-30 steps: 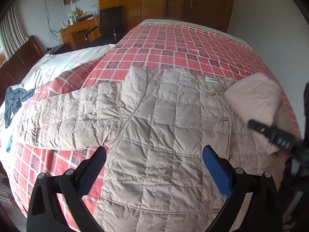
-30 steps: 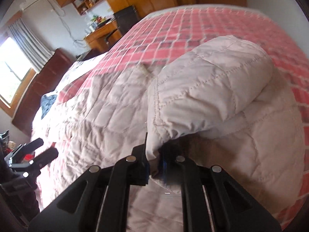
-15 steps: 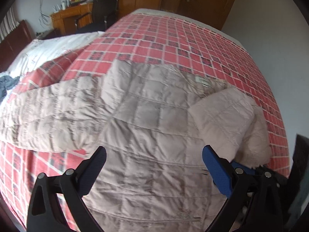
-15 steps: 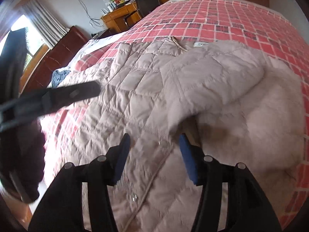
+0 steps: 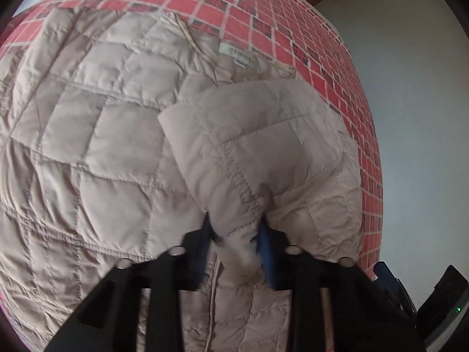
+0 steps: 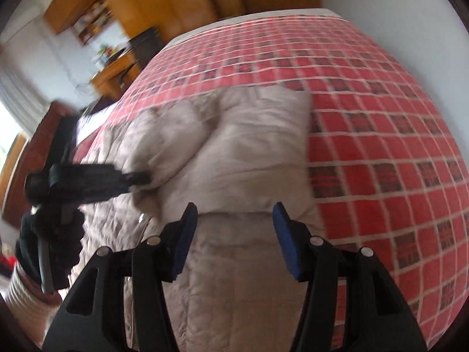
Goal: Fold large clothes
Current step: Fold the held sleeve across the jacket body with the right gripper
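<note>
Left wrist: sleeve cuff (image 5: 237,228) hides hand-held gripper (image 5: 236,239) pads.

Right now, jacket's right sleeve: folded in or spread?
Folded in: the sleeve lies doubled over the jacket front, its cuff pinched in the left tool.

Left hand-held gripper (image 5: 236,233): blue pads pinched in on a bunched fold of the sleeve (image 5: 255,146), clamped. Right hand-held gripper (image 6: 233,228): pads spread wide, nothing between them, hovering low over the jacket (image 6: 234,278). Left unit sits off to the right one's left side.
</note>
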Motion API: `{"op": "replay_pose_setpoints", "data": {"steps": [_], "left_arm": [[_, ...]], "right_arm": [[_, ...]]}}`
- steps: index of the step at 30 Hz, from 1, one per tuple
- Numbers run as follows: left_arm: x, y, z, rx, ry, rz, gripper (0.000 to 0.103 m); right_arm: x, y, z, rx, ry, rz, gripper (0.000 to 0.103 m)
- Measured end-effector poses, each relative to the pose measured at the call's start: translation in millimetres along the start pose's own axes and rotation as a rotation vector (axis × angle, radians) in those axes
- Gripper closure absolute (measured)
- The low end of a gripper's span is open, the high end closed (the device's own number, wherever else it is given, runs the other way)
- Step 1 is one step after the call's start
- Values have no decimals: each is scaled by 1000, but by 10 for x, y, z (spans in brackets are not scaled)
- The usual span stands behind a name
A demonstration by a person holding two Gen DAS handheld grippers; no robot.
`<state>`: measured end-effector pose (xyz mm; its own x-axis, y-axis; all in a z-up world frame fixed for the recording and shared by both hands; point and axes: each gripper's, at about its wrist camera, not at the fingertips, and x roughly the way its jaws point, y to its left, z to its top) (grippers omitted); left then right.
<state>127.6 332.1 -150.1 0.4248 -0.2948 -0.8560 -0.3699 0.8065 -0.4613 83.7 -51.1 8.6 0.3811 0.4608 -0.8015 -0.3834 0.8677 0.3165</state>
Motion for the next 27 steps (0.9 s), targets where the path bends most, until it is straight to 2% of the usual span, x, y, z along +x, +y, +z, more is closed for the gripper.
{"op": "replay_pose_setpoints", "data": {"steps": [1, 4, 5, 7, 9, 11, 13, 15, 17, 19, 21, 24, 27], "left_arm": [[-89, 9, 9, 10, -34, -4, 88], [-357, 7, 27, 71, -153, 0, 88], [-401, 26, 43, 86, -171, 3, 88], [-370, 107, 95, 95, -153, 16, 87], [-280, 200, 112, 92, -117, 33, 84], [-180, 300, 114, 91, -95, 57, 77], [-118, 352, 102, 101, -104, 80, 58], [-142, 387, 95, 111, -120, 97, 48], [-203, 421, 90, 118, -125, 96, 45], [-313, 412, 66, 134, -140, 133, 42], [-482, 321, 2, 170, -178, 169, 40], [-674, -6, -98, 287, -249, 209, 26], [-595, -420, -107, 415, -265, 252, 17]], "right_arm": [[11, -49, 21, 19, -3, 4, 49], [109, -210, 109, 89, 0, 52, 50], [147, -231, 137, 104, 4, 71, 51], [317, -243, 231, 132, 21, 128, 52], [481, -244, 298, 149, 48, 146, 53], [679, -234, 338, 147, 82, 131, 54], [919, -235, 336, 142, 147, 74, 57], [1104, -277, 286, 159, 191, 62, 59], [1142, -286, 278, 153, 189, 63, 59], [1112, -260, 297, 132, 192, 53, 59], [1017, -229, 311, 122, 186, 43, 59], [851, -140, 364, 109, 155, 39, 53], [782, -40, 390, 83, 137, 34, 53]]}}
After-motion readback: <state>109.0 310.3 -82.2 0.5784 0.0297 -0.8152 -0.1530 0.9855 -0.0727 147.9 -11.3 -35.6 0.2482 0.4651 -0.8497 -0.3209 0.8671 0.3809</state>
